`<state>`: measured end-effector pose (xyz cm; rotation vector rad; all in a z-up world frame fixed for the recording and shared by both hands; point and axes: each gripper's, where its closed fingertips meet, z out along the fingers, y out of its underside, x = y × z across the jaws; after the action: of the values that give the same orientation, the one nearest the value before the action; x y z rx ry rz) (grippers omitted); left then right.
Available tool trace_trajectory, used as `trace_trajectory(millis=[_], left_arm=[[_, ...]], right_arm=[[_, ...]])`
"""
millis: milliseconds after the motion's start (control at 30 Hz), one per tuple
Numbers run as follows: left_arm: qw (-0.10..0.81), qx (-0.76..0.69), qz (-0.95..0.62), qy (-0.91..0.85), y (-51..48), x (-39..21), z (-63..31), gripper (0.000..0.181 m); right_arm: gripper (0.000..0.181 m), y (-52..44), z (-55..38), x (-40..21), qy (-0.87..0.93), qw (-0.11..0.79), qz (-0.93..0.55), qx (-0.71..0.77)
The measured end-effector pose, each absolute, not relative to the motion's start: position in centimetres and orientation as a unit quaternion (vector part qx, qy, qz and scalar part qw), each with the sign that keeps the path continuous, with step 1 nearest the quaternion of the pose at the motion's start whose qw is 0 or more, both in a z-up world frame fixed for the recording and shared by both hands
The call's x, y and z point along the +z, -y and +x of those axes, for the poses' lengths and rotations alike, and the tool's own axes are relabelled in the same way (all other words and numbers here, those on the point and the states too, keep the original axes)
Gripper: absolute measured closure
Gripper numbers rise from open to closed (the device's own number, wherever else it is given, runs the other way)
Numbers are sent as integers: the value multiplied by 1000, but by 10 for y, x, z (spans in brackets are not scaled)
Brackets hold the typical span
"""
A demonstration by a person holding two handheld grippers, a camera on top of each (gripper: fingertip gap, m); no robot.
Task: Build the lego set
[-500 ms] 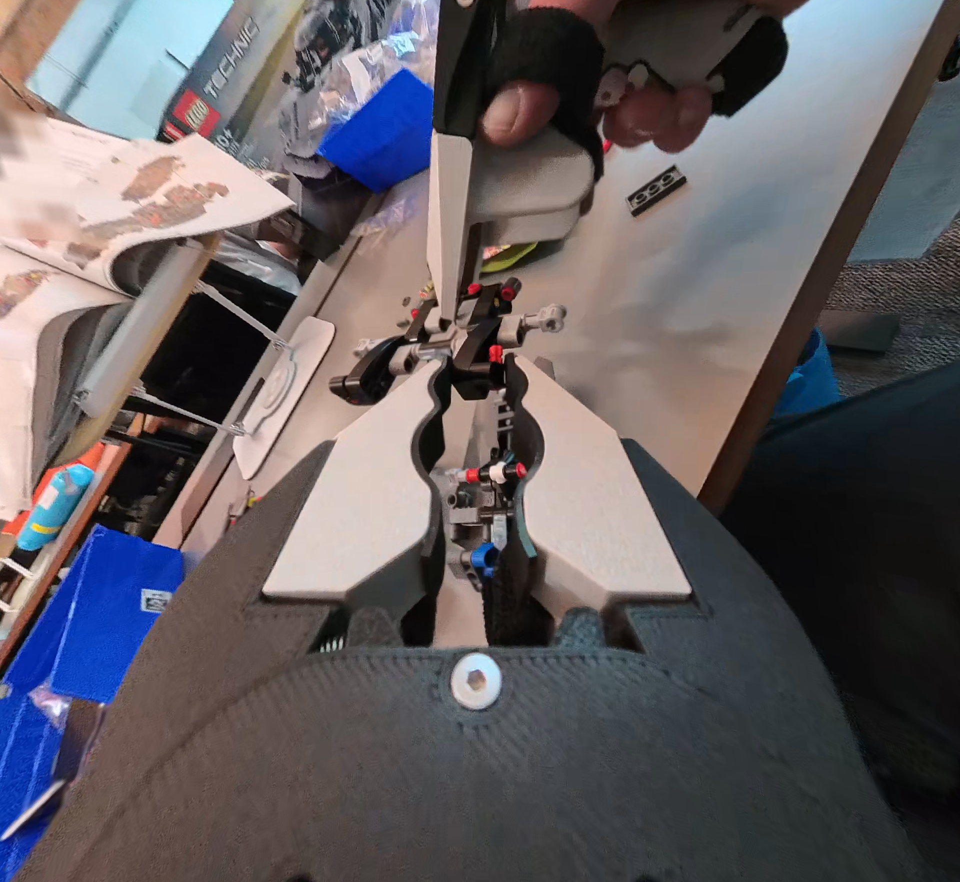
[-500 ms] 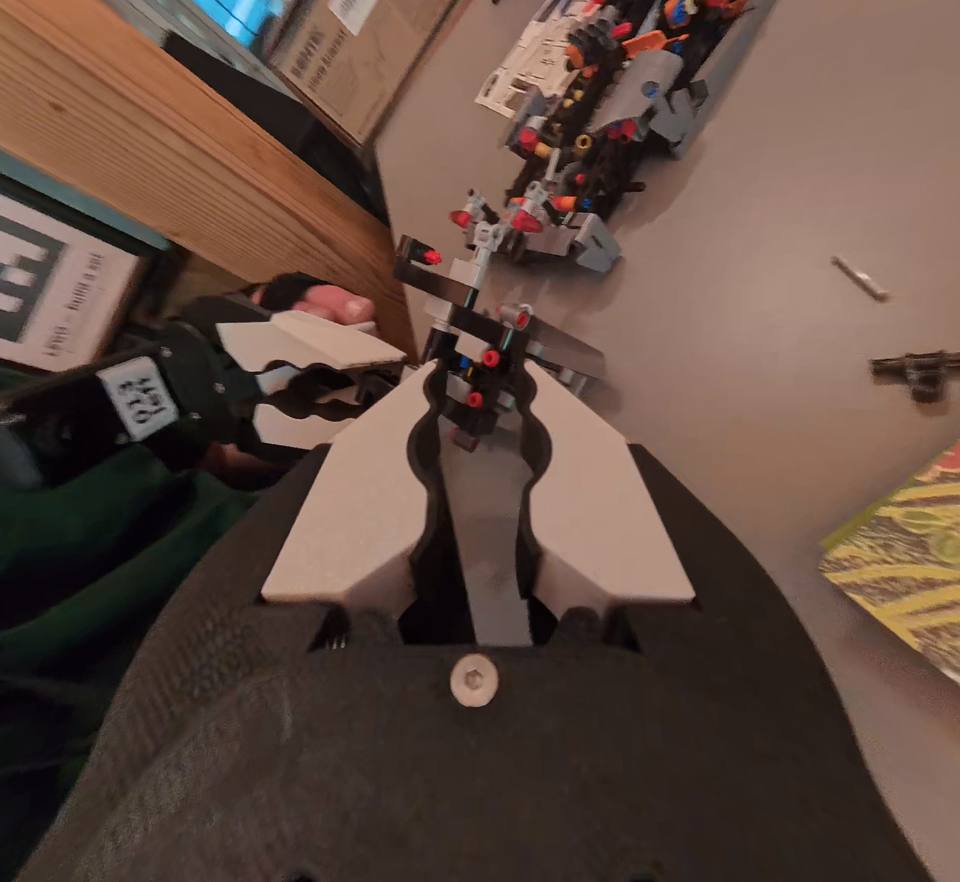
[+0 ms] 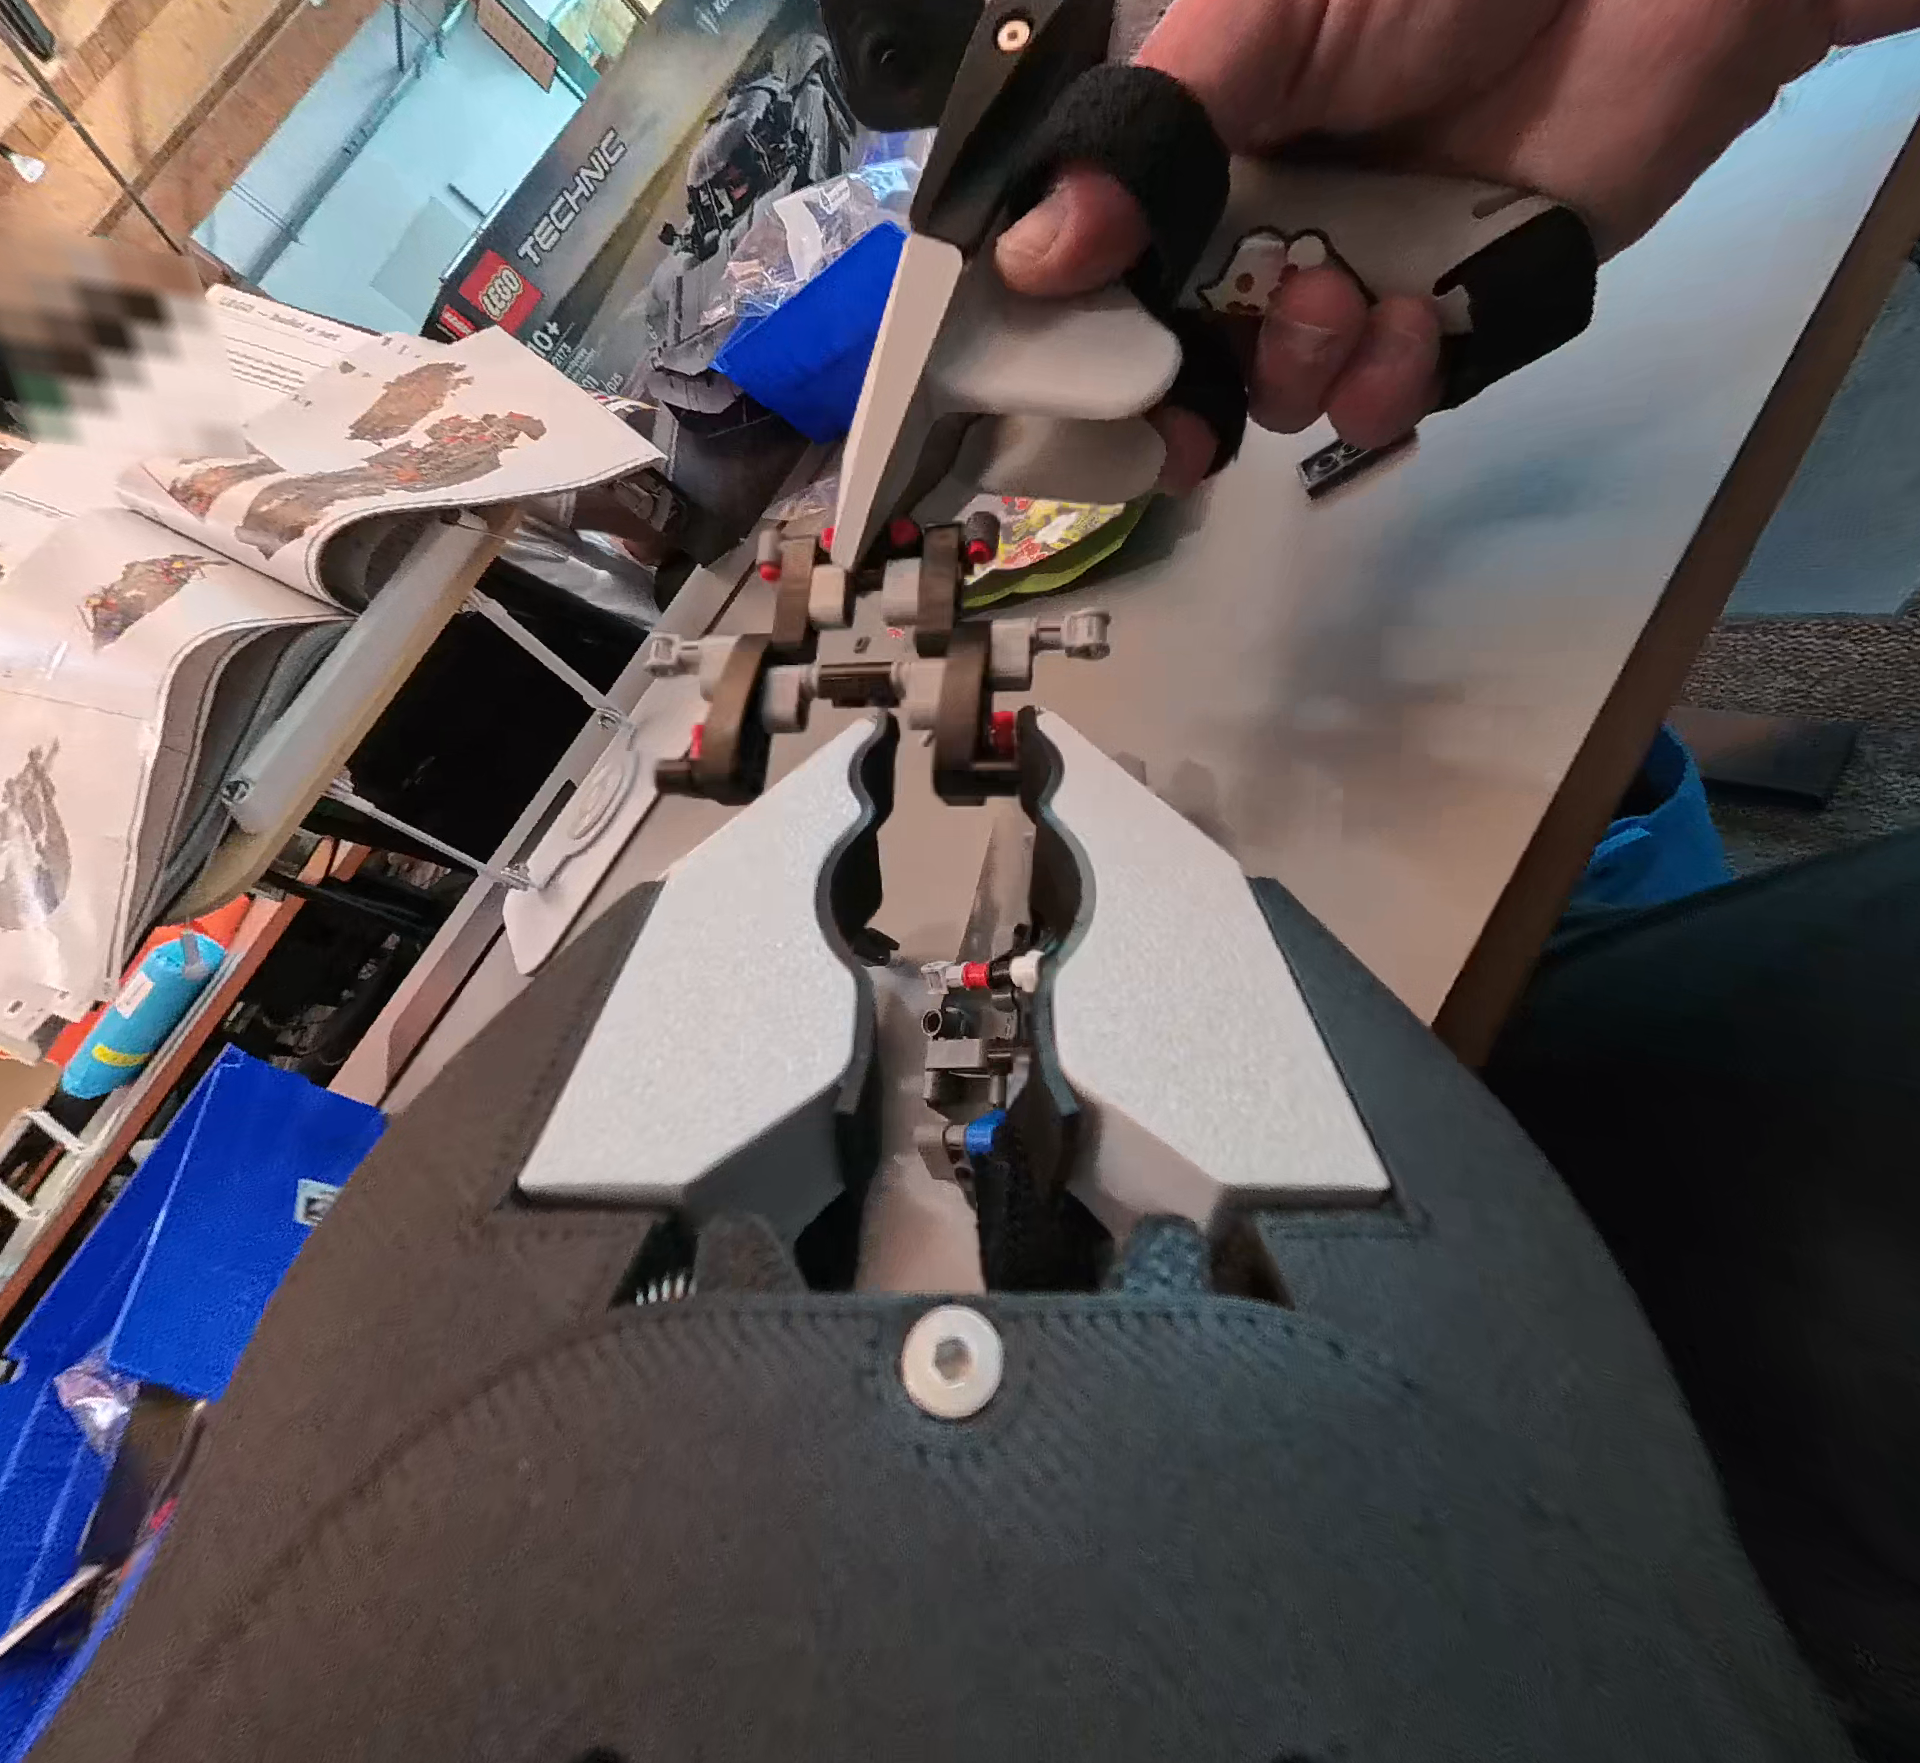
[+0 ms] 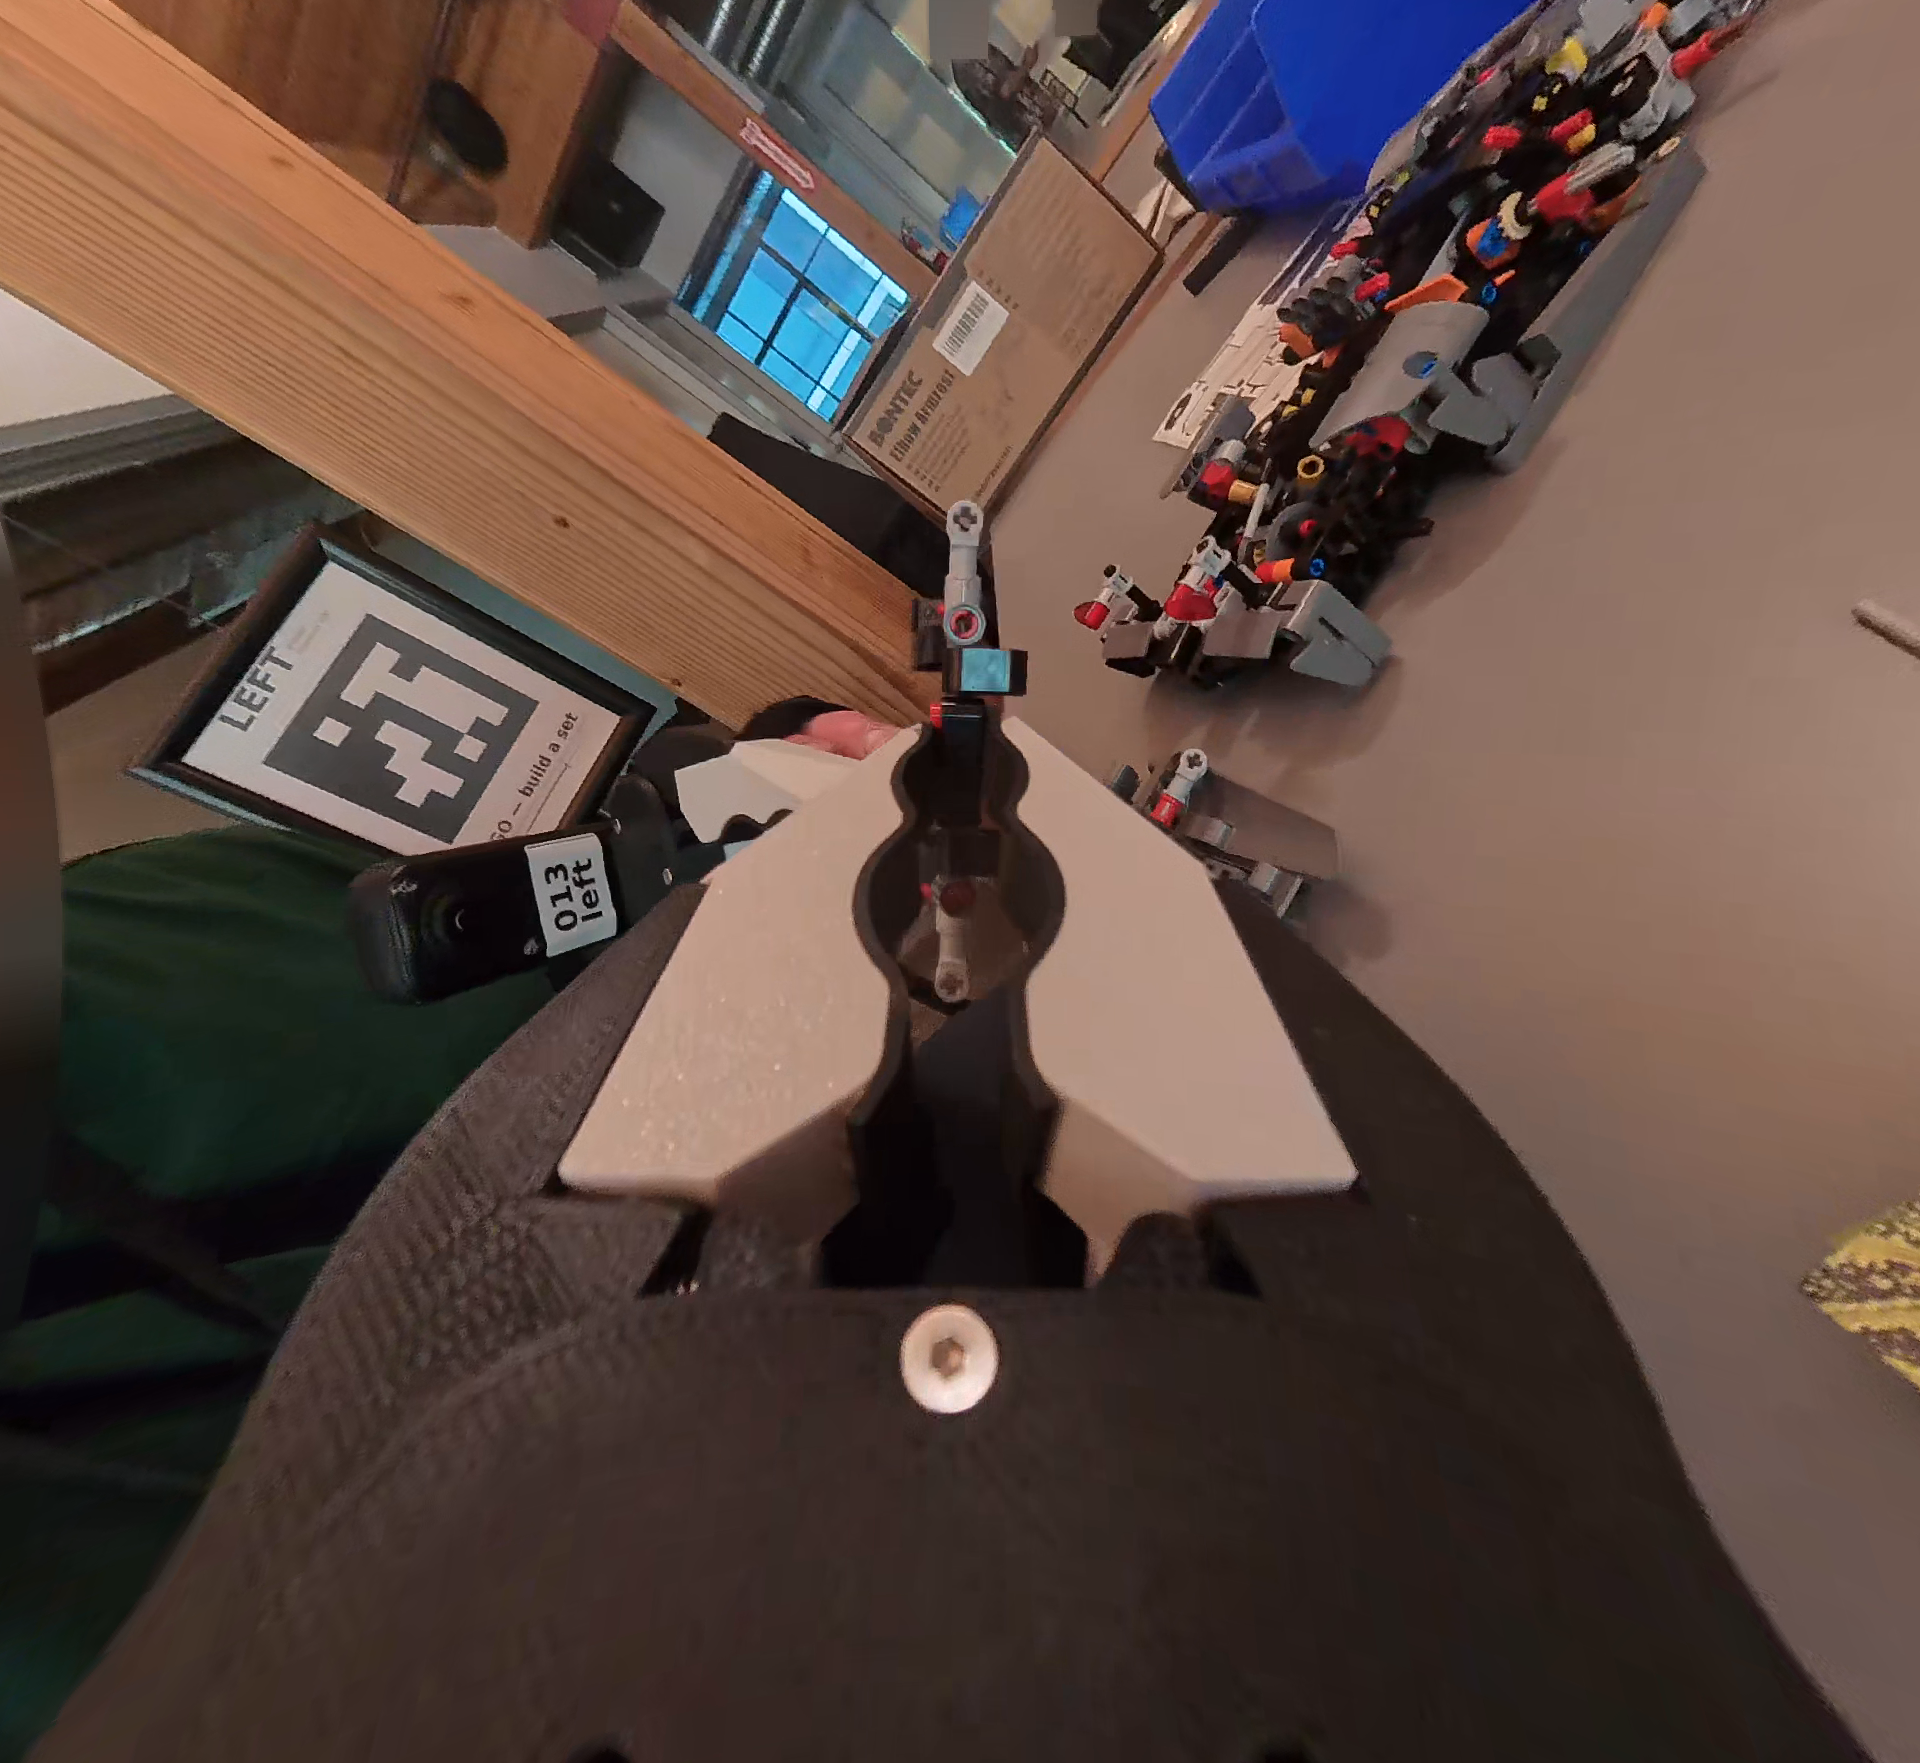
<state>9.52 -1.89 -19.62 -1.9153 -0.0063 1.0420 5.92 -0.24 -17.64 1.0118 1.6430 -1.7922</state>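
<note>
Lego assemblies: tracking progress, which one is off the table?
The small black-and-grey pinned assembly in the right gripper; the big multicoloured build and the little grey sub-build lie on the grey table.

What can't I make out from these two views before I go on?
- Left wrist view: the loose parts below the left claw, partly masked by its fingers.
- Left wrist view: the black plate, half under the hand.
- Right wrist view: the sub-assembly's lower end, sunk between the right claw's fingers.
- Right wrist view: the left claw's grip, hidden behind the right claw's finger.
</note>
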Motion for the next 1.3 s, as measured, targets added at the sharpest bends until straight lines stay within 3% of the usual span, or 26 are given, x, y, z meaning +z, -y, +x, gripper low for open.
trace_trajectory(millis=[133, 467, 633, 867, 1300], left_arm=[[470, 416, -778, 13, 21, -198, 96, 160], [551, 337, -758, 88, 59, -170, 78, 137], [597, 204, -771, 90, 62, -166, 76, 139], [693, -36, -714, 93, 53, -149, 94, 159], [688, -71, -707, 149, 47, -155, 80, 165]], right_arm=[[176, 1, 59, -176, -602, 253, 370, -661], [176, 1, 65, -161, -620, 242, 330, -669], [176, 7, 74, -154, -629, 254, 294, -674], [176, 15, 85, -153, -651, 269, 257, -661], [176, 11, 75, -154, -679, 203, 278, -649]])
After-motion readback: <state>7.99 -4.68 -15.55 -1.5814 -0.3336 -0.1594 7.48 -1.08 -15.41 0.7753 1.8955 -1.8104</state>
